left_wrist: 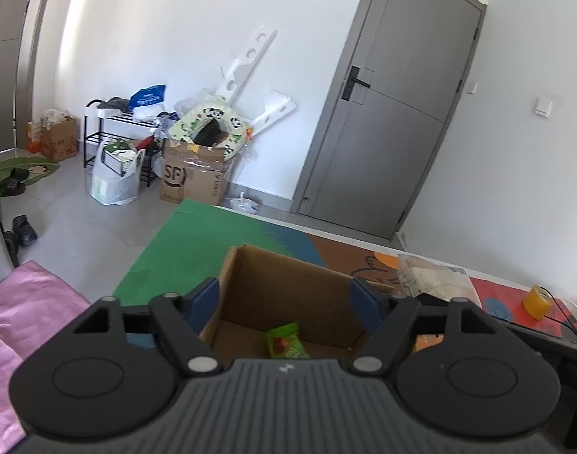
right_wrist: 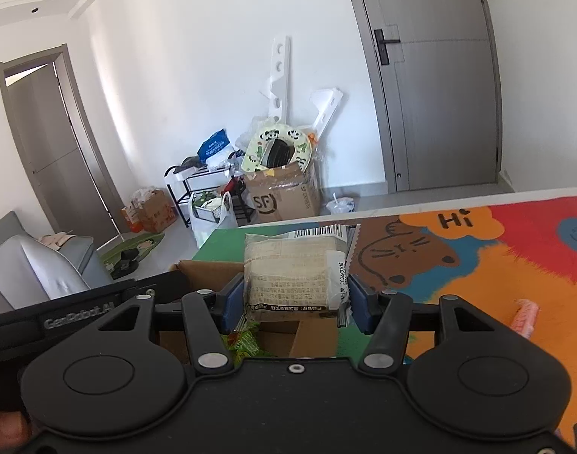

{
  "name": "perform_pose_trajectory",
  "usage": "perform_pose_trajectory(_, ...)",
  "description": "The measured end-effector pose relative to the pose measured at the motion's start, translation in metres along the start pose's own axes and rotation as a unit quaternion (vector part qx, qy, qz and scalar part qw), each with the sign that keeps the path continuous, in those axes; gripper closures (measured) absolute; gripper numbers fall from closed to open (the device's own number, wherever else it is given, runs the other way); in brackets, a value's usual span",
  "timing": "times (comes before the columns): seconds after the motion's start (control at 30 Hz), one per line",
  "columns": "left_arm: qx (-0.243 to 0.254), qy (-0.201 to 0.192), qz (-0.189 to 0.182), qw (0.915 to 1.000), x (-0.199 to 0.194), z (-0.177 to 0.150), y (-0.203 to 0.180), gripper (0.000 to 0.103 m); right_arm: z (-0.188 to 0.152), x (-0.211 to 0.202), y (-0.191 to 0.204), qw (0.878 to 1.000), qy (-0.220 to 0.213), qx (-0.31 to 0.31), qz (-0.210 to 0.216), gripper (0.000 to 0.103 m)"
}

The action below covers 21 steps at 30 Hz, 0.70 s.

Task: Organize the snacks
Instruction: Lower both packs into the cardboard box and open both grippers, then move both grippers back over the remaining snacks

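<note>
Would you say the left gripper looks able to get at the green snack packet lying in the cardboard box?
Probably yes: the left gripper is open above the open-topped cardboard box, and nothing covers the green snack packet on its floor.

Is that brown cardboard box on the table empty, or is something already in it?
Not empty. The brown cardboard box is open on top, and a green snack packet lies on its floor. Nothing else shows inside.
</note>
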<state>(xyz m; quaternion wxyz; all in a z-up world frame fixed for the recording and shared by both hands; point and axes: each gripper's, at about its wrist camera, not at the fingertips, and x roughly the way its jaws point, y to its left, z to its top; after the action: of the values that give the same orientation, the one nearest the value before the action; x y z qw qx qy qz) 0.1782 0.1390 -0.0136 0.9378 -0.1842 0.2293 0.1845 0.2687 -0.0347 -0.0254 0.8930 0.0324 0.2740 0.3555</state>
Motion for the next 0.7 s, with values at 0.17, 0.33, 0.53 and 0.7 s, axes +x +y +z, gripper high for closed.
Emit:
perform_pose_trajectory(0.17, -0.018, -0.002, 0.009, 0.9998, -0.005, 0.004, 0.012, 0.026, 0.004, 0.007, 0.005, 1.0, 0.004, 0.0, 0.007, 0.047)
perform_pose_trajectory(0.33, -0.027, -0.01, 0.02, 0.9994, -0.014, 0.008, 0.022, 0.026, 0.008, 0.011, 0.015, 1.0, 0.008, 0.0, 0.025, 0.04)
perform_pose_trajectory(0.53, -0.031, -0.009, 0.033, 0.9989, -0.021, 0.007, 0.026, 0.026, 0.007, 0.001, 0.013, 1.0, 0.003, 0.0, 0.018, 0.039)
perform_pose_trajectory(0.7, -0.023, -0.01, 0.041, 0.9989, -0.029, 0.002, 0.017, 0.022, 0.0, -0.015, -0.002, 1.0, 0.007, 0.01, 0.006, 0.039)
